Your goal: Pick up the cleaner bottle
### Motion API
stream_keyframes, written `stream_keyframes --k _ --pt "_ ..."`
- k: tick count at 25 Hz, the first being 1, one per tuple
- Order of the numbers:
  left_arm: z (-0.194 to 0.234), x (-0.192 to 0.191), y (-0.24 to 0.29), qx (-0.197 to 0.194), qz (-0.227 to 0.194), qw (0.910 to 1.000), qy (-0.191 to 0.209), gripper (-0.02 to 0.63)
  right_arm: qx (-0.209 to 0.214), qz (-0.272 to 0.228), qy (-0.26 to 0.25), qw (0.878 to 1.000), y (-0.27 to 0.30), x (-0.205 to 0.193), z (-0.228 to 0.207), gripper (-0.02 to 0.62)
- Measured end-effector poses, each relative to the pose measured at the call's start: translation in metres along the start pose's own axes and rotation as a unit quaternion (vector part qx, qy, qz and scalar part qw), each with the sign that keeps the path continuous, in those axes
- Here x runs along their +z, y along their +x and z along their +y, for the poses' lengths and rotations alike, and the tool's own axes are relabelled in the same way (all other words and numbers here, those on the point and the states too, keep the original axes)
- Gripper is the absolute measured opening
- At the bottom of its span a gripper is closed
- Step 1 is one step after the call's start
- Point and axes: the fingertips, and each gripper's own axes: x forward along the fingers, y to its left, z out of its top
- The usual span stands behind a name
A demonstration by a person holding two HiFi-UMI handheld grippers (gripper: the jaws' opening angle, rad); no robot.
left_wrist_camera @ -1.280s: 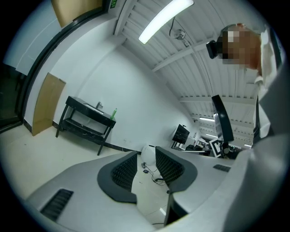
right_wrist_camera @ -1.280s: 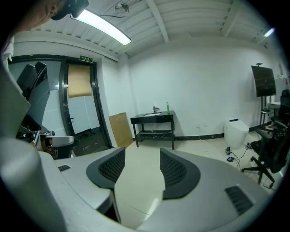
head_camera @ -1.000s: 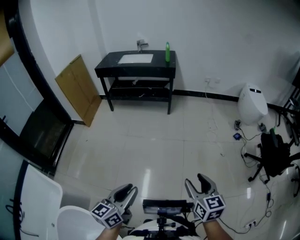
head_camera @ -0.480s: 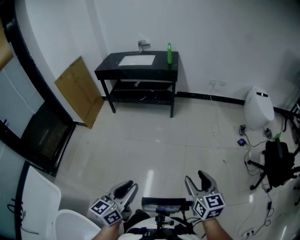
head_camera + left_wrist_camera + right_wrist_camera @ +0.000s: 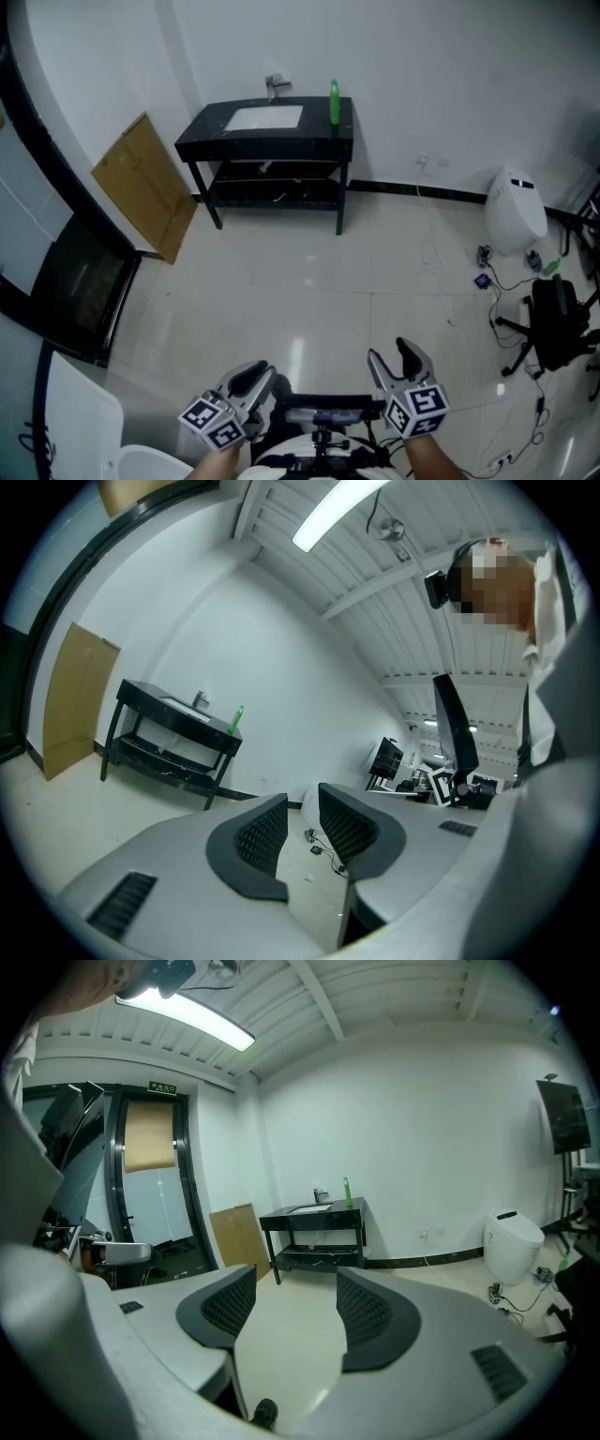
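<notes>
A: Where is the cleaner bottle point(image 5: 334, 101) to be found?

B: Across the pale floor point(image 5: 309, 281), a black washstand point(image 5: 272, 142) is seen against the white wall point(image 5: 422, 75). The green bottle is stood upright on its top, at the right rear corner, just beside the white basin point(image 5: 267, 117). It is well apart from the left gripper point(image 5: 258, 380) and the right gripper point(image 5: 392, 358).

A: How is the step in hand to be done well?

B: It is judged that the floor must first be crossed, since nothing can be grasped from here. The bottle is tall and slim, so it should be taken at mid-body with level jaws, and not be pushed against the wall.

A: And what is held by the tools?

B: Nothing is held. The jaws of the right gripper are set wide apart, and only floor is seen between them. The jaws of the left gripper have just been closed a little; a narrower gap is shown, also empty.
</notes>
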Motion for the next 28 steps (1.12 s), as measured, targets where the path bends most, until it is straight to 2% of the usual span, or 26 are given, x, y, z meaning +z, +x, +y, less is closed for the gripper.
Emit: stream_keyframes --k 14,20,28 --pt "0.145 0.093 0.027 -0.062 0.014 0.9979 0.007 0.092 -0.042 -0.008 0.005 0.999 0.14 0.063 0.057 0.267" --pt "0.178 0.107 0.033 -0.075 0.018 0.997 0.003 0.092 -0.044 -0.006 0.009 0.999 0.171 0.071 0.073 0.267" --pt "0.204 0.114 0.053 -0.069 0.021 0.9974 -0.005 0.092 -0.021 0.015 -0.008 1.0 0.208 0.069 0.07 0.267"
